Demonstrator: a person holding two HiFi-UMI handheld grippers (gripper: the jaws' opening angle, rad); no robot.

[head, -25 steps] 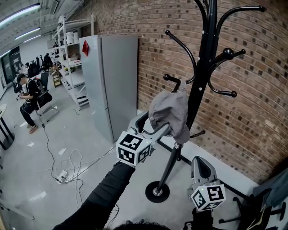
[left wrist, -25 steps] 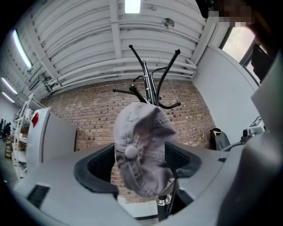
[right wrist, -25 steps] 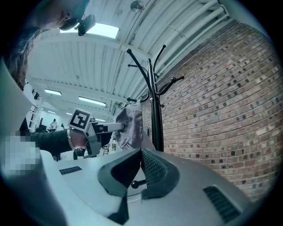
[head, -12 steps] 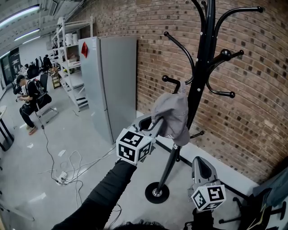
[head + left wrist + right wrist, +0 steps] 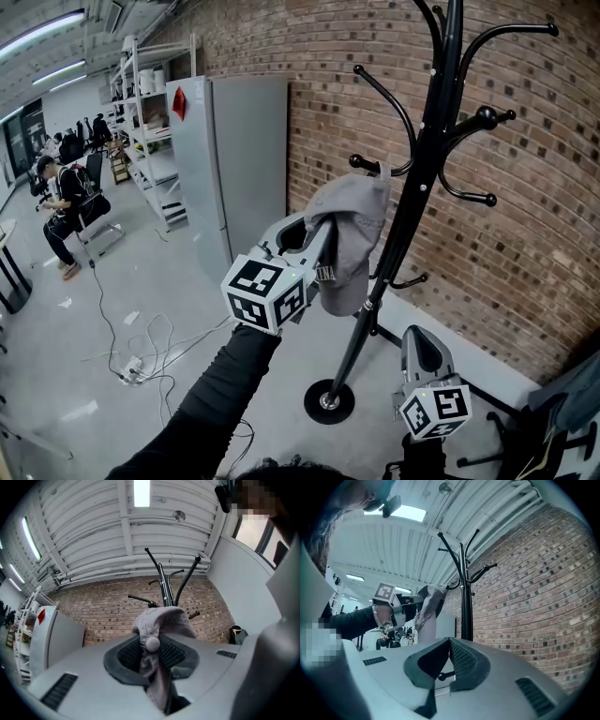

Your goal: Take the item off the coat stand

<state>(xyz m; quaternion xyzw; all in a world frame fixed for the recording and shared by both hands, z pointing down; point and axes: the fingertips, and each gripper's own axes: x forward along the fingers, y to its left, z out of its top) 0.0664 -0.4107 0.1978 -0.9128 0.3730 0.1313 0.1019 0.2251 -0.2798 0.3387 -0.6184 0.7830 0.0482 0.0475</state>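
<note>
A grey cap (image 5: 352, 234) hangs by its top edge at a lower hook (image 5: 361, 162) of the black coat stand (image 5: 422, 178). My left gripper (image 5: 319, 230) reaches up from the left, and its jaws are closing with the cap's fabric pinched between the pads. In the left gripper view the cap (image 5: 161, 620) is bunched between the jaws of the left gripper (image 5: 152, 651), with the coat stand (image 5: 164, 583) behind. My right gripper (image 5: 419, 339) hangs low beside the stand, jaws together and holding nothing. Its view shows the cap (image 5: 426, 606) and the stand (image 5: 465, 597).
A brick wall (image 5: 525, 216) runs behind the stand. The stand's round base (image 5: 328, 401) sits on the floor. A grey cabinet (image 5: 234, 159) and shelves (image 5: 150, 112) stand to the left. Cables (image 5: 141, 356) lie on the floor. A person (image 5: 61, 202) sits far left.
The left gripper's jaws have come together on the cap. The gripper has risen and drawn back to the left, tilting the cap up and away from the pole.
</note>
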